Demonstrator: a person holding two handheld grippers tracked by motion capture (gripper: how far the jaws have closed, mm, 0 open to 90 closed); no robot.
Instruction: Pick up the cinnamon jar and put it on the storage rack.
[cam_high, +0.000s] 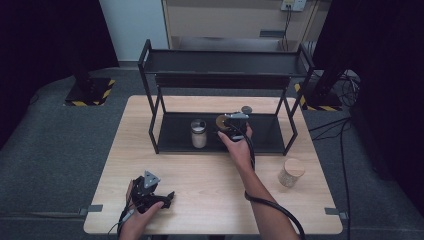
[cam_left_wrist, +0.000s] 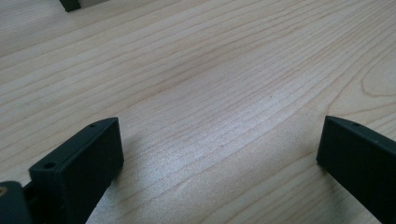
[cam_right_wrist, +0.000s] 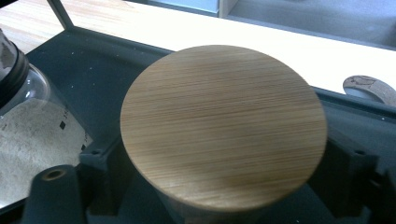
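Filling most of the right gripper view, closest to the lens, is the bamboo lid (cam_right_wrist: 223, 128) of a jar, round and flat with fine straight grain, its near edge slightly shadowed. Black jaws stand hard against both sides of the jar just under that lid, so the right gripper (cam_high: 231, 124) holds it, out over the lower deck of the black shelf rack (cam_high: 225, 62) at the far side of the table (cam_high: 210, 187).

Biggest risk from here, by my reading: the rack itself. Its upper shelf hangs right above the hand, and the front rail sits low, so a lift or tilt could knock the jar on metal. Next risk is the glass jar (cam_high: 199, 133) standing on the same deck just beside the gripper; a sideways drift could nudge or tip it. Whether the held jar already rests on the deck I cannot tell, and letting go early would drop it. A grip close under the lid could also let the jar pivot.

Over on the near left, the left gripper (cam_high: 150, 192) lies on bare wood with jaws spread wide, nothing between them. A third jar, the cork-topped jar (cam_high: 291, 172), stands alone at the table's right, well apart from the action.
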